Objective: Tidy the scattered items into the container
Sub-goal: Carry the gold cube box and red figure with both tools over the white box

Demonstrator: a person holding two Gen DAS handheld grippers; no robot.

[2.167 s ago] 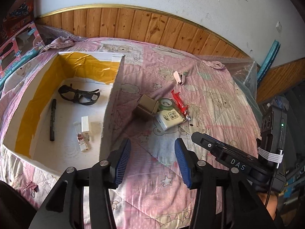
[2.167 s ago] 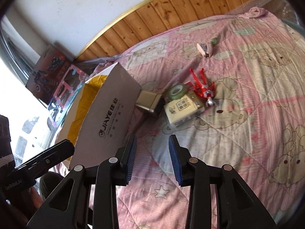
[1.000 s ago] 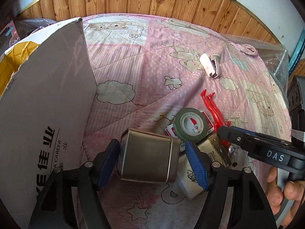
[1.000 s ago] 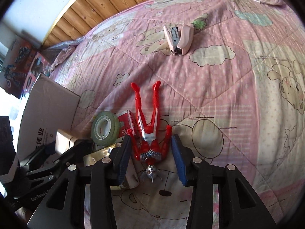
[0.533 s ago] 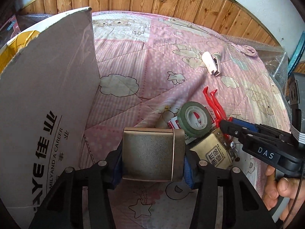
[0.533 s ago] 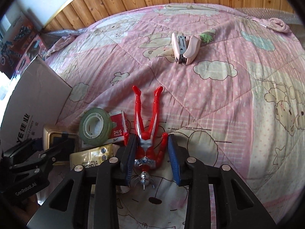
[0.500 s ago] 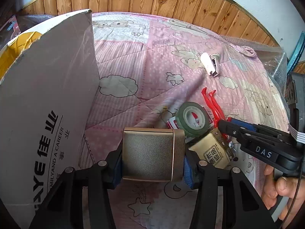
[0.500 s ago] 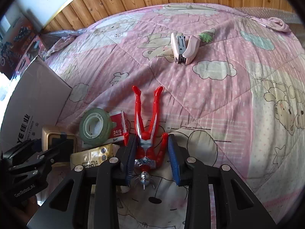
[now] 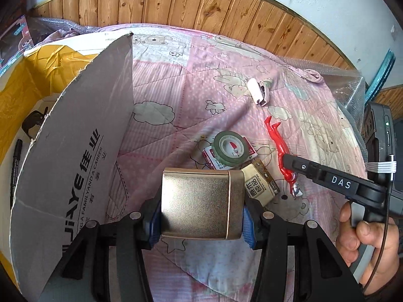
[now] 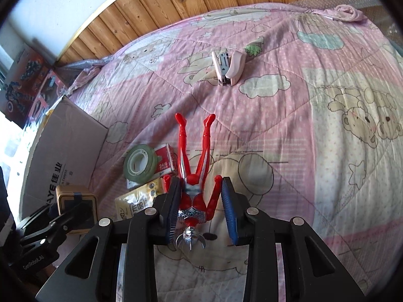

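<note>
Bed (image 9: 226, 80), pink quilt, filled most of both frames. Cardboard box (image 9: 75, 151) stood at left of the left wrist view, near wall upright, yellow lining and a pen visible inside.

Gold tin (image 9: 201, 206), lower centre: left hand-held gripper (image 9: 201, 216) was closed on it, pads pressed to both sides. A second earlier the fingers only straddled the tin; now it appeared raised off the quilt and nearer the box wall. Judgement: pick done, carry over the wall pending.

Red toy figure (image 10: 194, 176), lower centre of the right wrist view, lay head toward the camera. Right hand-held gripper (image 10: 201, 211) was partly open around its torso, left pad touching, right pad apart; wider than half a second ago. Grasp not secured.

Tape roll (image 10: 139, 162), small packets and stapler (image 10: 228, 69) lay on the quilt, uncollected.
</note>
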